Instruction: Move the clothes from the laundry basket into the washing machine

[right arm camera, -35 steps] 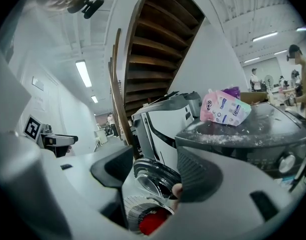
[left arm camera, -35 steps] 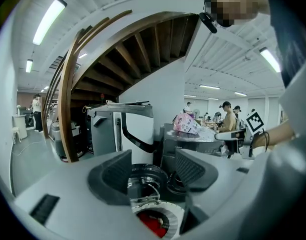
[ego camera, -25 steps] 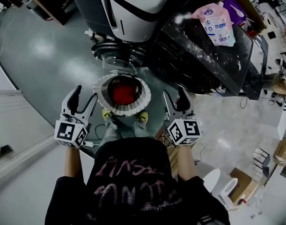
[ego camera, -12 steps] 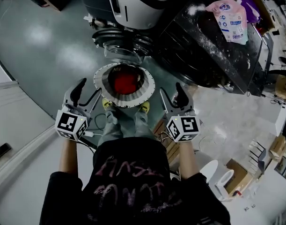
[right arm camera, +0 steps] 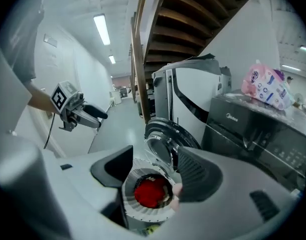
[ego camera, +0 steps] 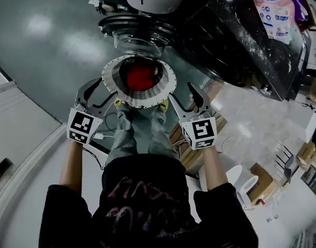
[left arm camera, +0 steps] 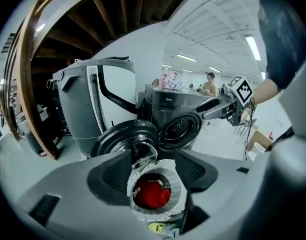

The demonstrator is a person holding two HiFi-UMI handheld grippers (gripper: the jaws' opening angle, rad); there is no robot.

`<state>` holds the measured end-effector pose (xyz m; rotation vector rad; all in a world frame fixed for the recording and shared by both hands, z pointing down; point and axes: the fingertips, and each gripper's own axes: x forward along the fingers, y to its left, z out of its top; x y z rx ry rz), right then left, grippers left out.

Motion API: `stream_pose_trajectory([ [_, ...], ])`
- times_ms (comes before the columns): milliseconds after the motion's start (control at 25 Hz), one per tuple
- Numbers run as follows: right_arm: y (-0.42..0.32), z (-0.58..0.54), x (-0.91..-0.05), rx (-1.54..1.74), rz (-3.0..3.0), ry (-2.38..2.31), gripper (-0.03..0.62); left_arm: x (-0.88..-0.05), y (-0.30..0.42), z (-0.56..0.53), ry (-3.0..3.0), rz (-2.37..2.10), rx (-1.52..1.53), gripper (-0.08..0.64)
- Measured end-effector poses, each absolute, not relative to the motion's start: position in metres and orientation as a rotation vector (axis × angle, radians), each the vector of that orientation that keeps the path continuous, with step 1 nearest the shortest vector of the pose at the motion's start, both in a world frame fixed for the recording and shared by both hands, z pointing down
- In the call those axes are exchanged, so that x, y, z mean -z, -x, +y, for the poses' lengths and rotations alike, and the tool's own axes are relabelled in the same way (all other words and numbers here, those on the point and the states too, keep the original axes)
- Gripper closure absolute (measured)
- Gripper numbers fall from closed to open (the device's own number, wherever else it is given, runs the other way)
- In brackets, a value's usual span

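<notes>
Laundry basket [ego camera: 110, 79]: red garment [ego camera: 140, 77] inside.
Left gripper [ego camera: 100, 93]: jaws spread, empty, beside basket.
Right gripper [ego camera: 188, 100]: jaws spread, empty.

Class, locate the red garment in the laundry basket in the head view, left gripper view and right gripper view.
Head view: red garment upper centre, inside the basket.
Left gripper view: red garment bottom centre.
Right gripper view: red garment bottom centre.
Shared landmark: round open washer door, just beyond the basket in every view.
</notes>
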<state>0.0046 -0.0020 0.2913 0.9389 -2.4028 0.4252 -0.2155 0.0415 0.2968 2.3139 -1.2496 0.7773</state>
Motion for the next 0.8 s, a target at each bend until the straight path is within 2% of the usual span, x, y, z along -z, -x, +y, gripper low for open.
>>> stream_pose_trajectory([
  [120, 0.01, 0.003, -0.323, -0.428, -2.384, -0.856, 0.307, -0.331, 0.208, 0.043, -2.322, -1.162, -0.849, 0.286],
  [200, 0.023, 0.009, -0.345, -0.426, -2.375, -0.774, 0.298, -0.354, 0.205, 0.044, -2.321, -1.113, -0.888, 0.261],
  [800, 0.063, 0.051, -0.542, -0.289, -2.16, -0.361, 0.232, -0.529, 0.2, 0.062, -2.355, -0.773, -1.242, 0.259],
])
